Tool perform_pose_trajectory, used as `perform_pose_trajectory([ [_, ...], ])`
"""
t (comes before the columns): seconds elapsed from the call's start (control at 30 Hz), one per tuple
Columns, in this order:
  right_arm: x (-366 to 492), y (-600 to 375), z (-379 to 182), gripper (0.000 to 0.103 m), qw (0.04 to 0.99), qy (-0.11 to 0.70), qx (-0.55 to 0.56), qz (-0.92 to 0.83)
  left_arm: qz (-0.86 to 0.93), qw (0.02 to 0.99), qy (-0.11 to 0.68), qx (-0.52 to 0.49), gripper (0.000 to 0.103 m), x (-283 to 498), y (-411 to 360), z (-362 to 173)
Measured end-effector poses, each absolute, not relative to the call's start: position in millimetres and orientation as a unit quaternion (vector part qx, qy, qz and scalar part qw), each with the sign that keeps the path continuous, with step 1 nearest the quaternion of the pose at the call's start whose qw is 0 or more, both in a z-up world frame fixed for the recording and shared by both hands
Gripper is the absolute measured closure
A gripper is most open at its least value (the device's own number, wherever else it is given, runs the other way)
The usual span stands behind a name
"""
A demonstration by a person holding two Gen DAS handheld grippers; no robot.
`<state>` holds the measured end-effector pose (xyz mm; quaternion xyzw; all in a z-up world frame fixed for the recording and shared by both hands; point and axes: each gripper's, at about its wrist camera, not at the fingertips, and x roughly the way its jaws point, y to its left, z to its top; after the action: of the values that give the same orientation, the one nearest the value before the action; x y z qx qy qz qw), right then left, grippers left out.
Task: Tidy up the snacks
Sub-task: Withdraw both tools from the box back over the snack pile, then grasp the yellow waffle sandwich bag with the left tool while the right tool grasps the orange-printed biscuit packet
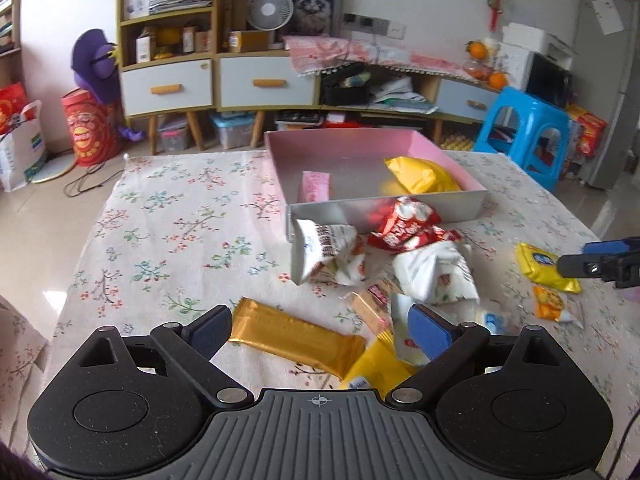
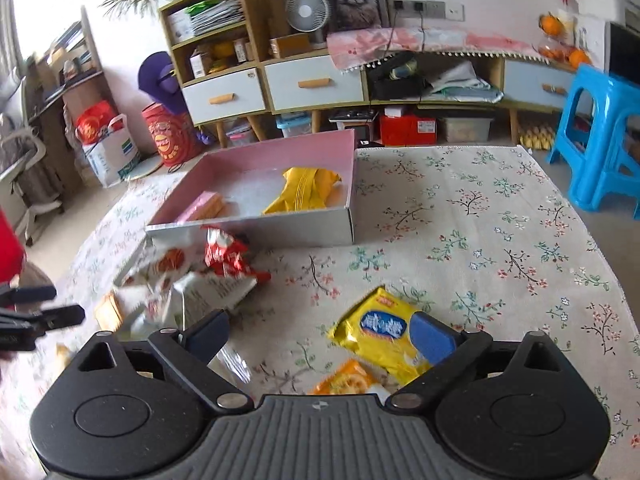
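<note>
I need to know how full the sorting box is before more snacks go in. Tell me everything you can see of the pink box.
The pink box is a shallow, open-topped rectangular tray, seemingly cardboard, pink inside with silvery-grey outer walls. It sits flat on the floral tablecloth, toward the table's far edge. Inside lie a yellow packet and a pink wrapped bar; much of its floor is bare. A red-and-white packet leans against its near wall.

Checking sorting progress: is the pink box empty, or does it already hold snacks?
Not empty. The pink box holds a yellow bag and a pink packet; most snacks lie outside on the tablecloth.
</note>
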<state>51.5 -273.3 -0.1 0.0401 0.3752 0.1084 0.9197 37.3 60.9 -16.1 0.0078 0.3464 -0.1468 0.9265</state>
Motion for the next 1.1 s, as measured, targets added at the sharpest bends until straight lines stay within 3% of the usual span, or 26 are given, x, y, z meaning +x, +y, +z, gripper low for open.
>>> perform_pose_trajectory([
  [0.4, 25, -254, -35, 0.013, 0.907, 0.392, -0.061, 0.142, -0.237, 0.9, 0.358, 0.071, 0.007, 12, 50, -45],
  [0.83, 25, -271, -44, 0.013, 0.894, 0.411, 0.006, 0.18, -0.284, 0.863, 0.412, 0.062, 0.007, 4, 54, -57],
  [0.93, 18, -262, -39, 0.02, 0.889, 0.405, -0.005, 0.213, -0.277, 0.867, 0.409, 0.07, 0.007, 2, 53, -57],
  [1.1, 15, -256, -38, 0.02, 0.899, 0.39, -0.042, 0.194, -0.254, 0.877, 0.399, 0.082, 0.008, 2, 52, -58],
])
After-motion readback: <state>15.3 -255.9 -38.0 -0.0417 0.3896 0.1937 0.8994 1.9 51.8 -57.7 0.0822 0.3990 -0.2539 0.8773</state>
